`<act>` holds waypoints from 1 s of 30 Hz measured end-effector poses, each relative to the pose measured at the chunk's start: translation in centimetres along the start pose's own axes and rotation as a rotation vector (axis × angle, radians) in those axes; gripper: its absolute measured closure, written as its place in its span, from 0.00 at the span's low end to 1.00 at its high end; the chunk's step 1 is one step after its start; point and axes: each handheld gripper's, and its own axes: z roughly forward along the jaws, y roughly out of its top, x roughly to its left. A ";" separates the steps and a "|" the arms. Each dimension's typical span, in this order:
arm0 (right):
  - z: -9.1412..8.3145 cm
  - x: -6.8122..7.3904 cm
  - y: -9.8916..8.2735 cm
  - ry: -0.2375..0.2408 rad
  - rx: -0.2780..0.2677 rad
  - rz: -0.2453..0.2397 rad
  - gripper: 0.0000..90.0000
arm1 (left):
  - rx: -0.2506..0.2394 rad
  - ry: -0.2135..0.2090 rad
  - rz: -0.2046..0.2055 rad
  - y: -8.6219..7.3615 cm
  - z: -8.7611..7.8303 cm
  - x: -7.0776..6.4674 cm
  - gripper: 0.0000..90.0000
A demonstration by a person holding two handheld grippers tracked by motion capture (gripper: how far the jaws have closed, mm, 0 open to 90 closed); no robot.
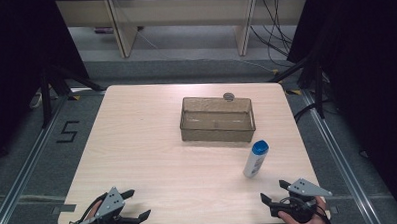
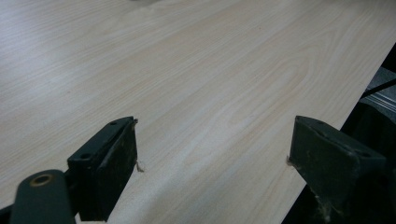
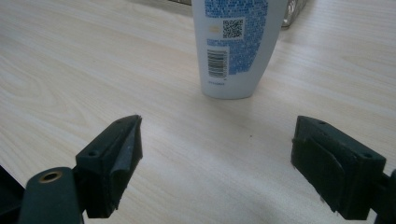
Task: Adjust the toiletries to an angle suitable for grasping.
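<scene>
On the desk (image 1: pixel 137 144), the clear bin (image 1: pixel 217 120) sits toward the far edge and the upright bottle (image 1: pixel 255 159) near the right edge could topple if nudged, both the left gripper (image 1: pixel 137 204) and right gripper (image 1: pixel 273 190) spread empty.

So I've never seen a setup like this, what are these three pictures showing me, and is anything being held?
A person sits at a wooden table, holding a hand-operated claw in each hand: left claw, right claw. One picture comes from a camera above the table. The other two come from cameras riding on each claw, looking out between its black jaws. On the table stand a white bottle with a blue cap and, beyond it, a clear plastic bin. Both claws are open and hold nothing; the right one faces the bottle.
</scene>
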 end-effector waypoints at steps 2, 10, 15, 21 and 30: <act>0.0 0.0 0.0 0.002 0.003 0.003 0.20 | 0.004 0.002 0.003 0.0 0.0 0.0 0.17; -0.1 -0.2 0.1 -0.014 -0.020 0.015 0.19 | 0.009 0.003 0.000 0.0 0.0 0.1 0.17; 0.0 -0.2 0.3 -0.011 -0.030 0.013 0.19 | 0.012 0.003 0.000 0.0 0.0 0.0 0.17; 0.3 0.2 0.8 -0.018 -0.059 0.054 0.19 | 0.010 0.003 -0.001 0.1 0.0 0.0 0.17; 1.2 -0.1 1.5 -0.022 -0.064 0.000 0.18 | 0.012 0.004 -0.008 0.0 0.1 0.0 0.17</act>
